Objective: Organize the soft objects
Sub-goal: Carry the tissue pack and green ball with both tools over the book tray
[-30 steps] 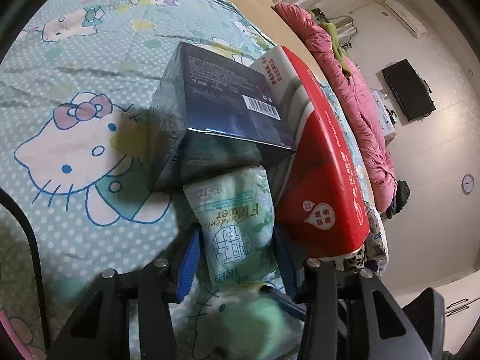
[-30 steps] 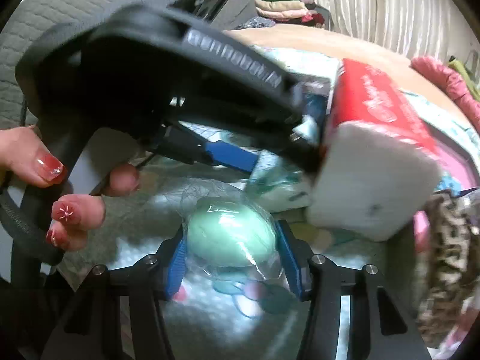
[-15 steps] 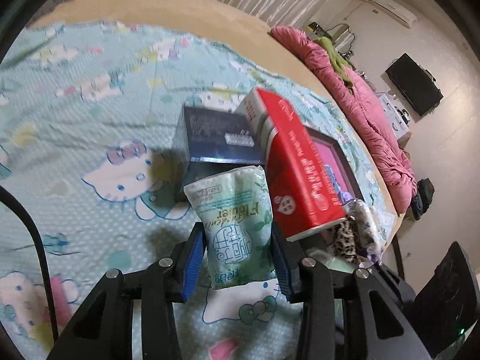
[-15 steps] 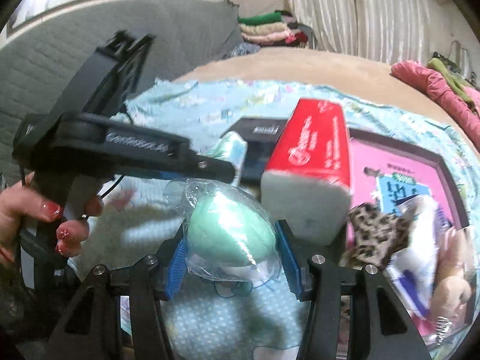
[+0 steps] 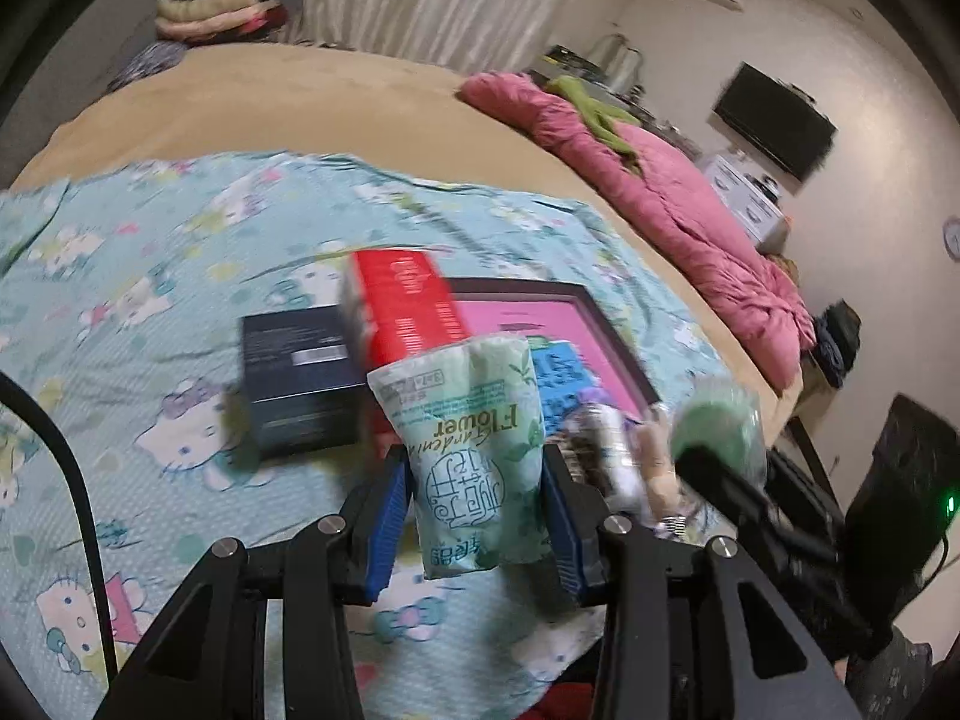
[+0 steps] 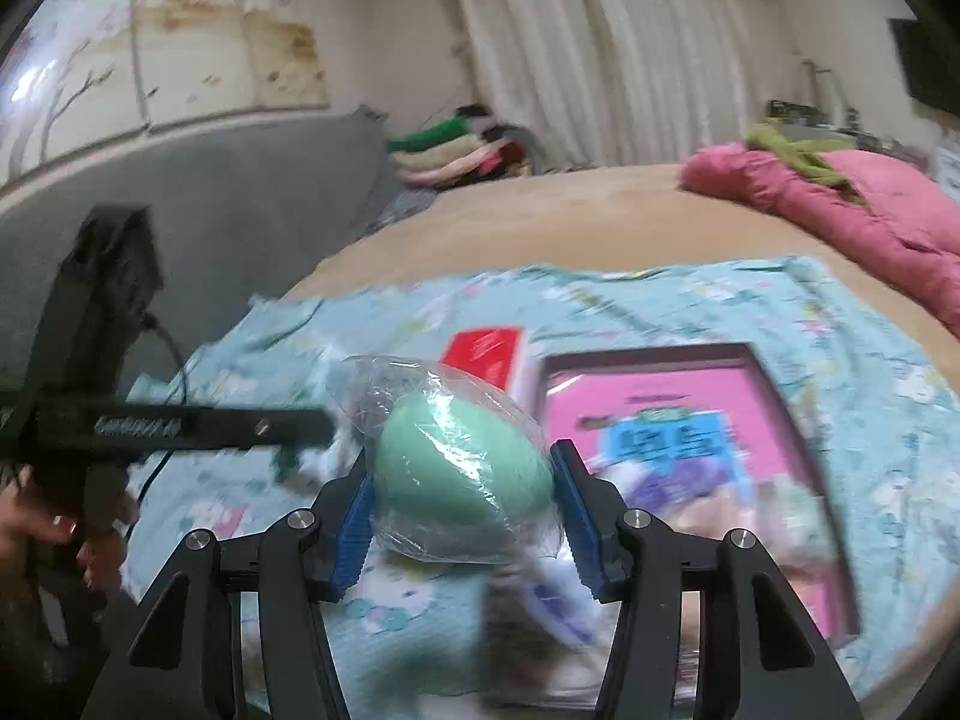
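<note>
Since the earlier frame, the tissue pack (image 5: 480, 456) was seen lifted clear of the Hello Kitty sheet (image 5: 150, 300), clamped in the left gripper (image 5: 477, 516), while the wrapped green sponge (image 6: 462, 468) was carried in the right gripper (image 6: 465, 516) toward the pink tray (image 6: 690, 396), where placement was judged the next move.

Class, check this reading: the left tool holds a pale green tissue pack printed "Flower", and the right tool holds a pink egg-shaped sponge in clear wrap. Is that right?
One detail is wrong: the egg-shaped sponge in the right tool is green, not pink, as the right wrist view shows. The rest stands: the left tool holds the tissue pack.
</note>
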